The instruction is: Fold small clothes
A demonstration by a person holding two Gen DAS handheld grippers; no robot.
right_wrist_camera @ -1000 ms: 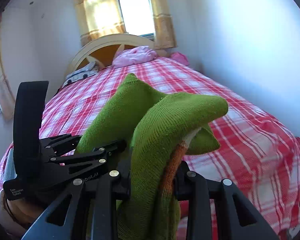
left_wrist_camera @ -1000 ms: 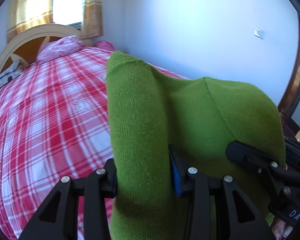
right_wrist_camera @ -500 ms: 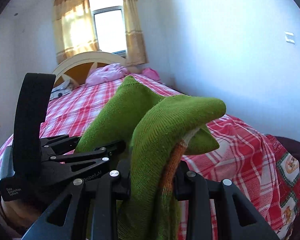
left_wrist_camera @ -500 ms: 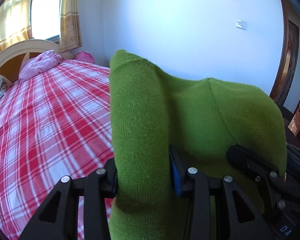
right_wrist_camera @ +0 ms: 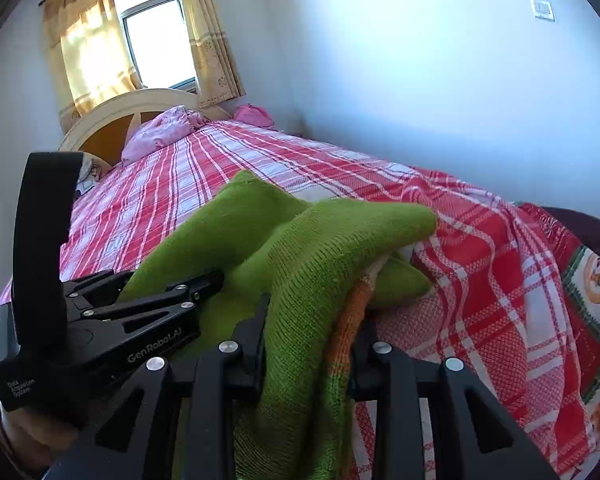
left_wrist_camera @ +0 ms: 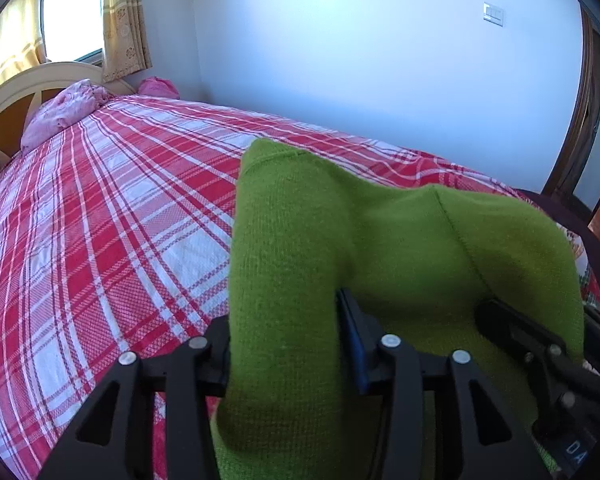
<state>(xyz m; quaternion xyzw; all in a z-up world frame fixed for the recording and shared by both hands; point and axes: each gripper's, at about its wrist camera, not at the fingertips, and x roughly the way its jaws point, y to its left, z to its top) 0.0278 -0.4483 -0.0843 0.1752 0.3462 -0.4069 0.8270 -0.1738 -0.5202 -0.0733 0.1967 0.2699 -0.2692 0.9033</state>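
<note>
Clearly the fold is mid-way rather than finished: the green knit garment (left_wrist_camera: 400,248) hangs between the two grippers, held up over the near end of the bed instead of lying flat on it. The left gripper (left_wrist_camera: 284,344) has its jaws closed on one bunched edge of the knit, the cloth filling the gap between its fingers. The right gripper (right_wrist_camera: 308,348) is likewise clamped on a thick wad of the same garment, where an orange band (right_wrist_camera: 348,320) of the knit shows among the green. In the right wrist view the left gripper (right_wrist_camera: 204,280) sits just beside and to the left, so the two held edges are close together, which I judge to mean a fold has been brought over and the layers are doubled.

The far lobe of the garment seems to touch or nearly touch the red plaid bedspread (left_wrist_camera: 100,220), though I cannot tell for certain. What looks done: the piece is picked up and gathered into at least one doubling. What is left, as I judge it: lowering it onto the spread, smoothing it flat, releasing both grips, and perhaps one more fold to make it compact. A pink bundle (right_wrist_camera: 164,128) lies far off by the headboard (right_wrist_camera: 140,108), untouched, and whether it is clothing to fold is unclear
</note>
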